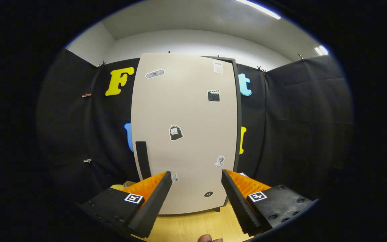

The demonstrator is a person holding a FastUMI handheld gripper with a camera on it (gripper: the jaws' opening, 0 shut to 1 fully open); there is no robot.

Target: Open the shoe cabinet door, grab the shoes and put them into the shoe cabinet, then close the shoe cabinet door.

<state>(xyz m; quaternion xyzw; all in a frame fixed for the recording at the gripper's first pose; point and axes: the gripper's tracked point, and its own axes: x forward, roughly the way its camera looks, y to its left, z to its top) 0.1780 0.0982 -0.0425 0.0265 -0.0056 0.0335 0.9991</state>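
Cabinet door (185, 134) stands flush in its frame ahead of me, stickers dotted over its pale face, a dark upright handle (142, 160) low at its left edge. My jaws (197, 188) are spread wide and hold nothing — the door's lower face shows in the gap between my fingers. Shoes I cannot make out for certain; something yellowish sits just left of the door's foot, behind my left finger. A shut door fits two stages — shoes yet to go in, or already inside. If the door is to be worked, I judge the handle the place to close on, squarely, pulling along the hinge's arc, not straight back.
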